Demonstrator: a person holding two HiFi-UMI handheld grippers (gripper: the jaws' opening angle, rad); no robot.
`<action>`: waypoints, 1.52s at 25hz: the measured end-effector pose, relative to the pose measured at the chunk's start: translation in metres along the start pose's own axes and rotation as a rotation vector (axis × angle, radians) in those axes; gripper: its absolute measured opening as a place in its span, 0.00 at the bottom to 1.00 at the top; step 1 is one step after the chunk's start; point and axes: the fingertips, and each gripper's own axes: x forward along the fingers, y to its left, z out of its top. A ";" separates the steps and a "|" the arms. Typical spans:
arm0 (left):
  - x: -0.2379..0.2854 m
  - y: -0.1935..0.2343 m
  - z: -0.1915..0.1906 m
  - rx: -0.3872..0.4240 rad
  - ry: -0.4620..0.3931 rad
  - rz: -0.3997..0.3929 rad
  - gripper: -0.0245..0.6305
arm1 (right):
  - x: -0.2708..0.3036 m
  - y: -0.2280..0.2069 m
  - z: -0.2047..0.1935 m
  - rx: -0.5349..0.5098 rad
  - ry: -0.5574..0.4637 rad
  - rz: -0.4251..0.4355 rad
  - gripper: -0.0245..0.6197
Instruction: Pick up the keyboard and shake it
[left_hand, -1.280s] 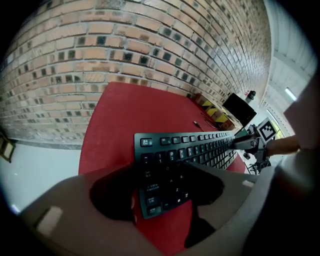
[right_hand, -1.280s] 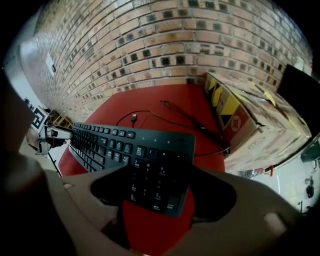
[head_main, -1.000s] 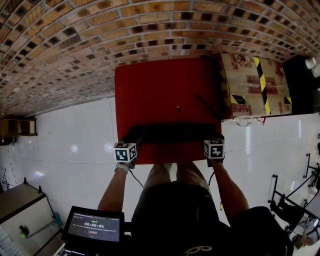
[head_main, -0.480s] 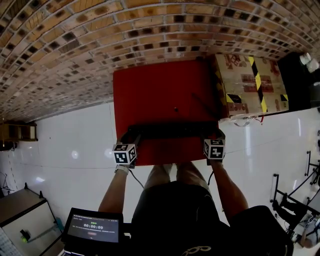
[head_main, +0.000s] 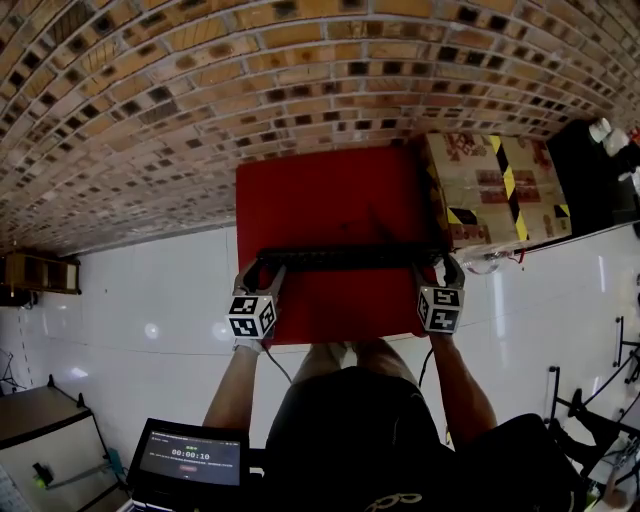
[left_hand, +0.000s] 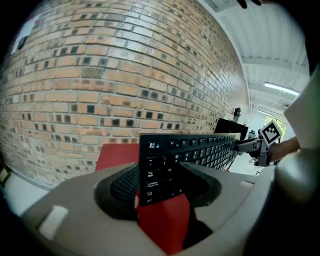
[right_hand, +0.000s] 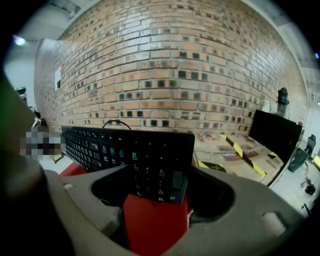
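The keyboard (head_main: 345, 257) hangs over the red worktop (head_main: 320, 190), keys tipped toward the person. Its ends are clamped by the left hand-held gripper (head_main: 262, 275), whose jaws have just been closing, and the right hand-held gripper (head_main: 442, 270). Both forearms (head_main: 232, 385) reach forward, grippers angled downward; in the head view the keyboard is only a thin dark bar, its keys out of sight.

The screen (head_main: 190, 455) at seven o'clock in the head view shows a timer reading 00:00:10. In the left gripper view the keyboard (left_hand: 190, 150) shows the key legends Esc, Tab and Caps Lock. Print on the cardboard box (head_main: 495, 190) at one o'clock is too small to read.
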 end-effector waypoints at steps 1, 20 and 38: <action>-0.003 -0.002 0.010 0.007 -0.030 0.001 0.44 | -0.004 -0.001 0.011 -0.007 -0.027 -0.004 0.56; -0.070 -0.036 0.183 0.207 -0.541 0.038 0.43 | -0.086 -0.015 0.182 -0.070 -0.537 -0.031 0.56; -0.164 -0.068 0.309 0.354 -0.938 0.098 0.43 | -0.179 -0.007 0.301 -0.116 -0.952 -0.060 0.56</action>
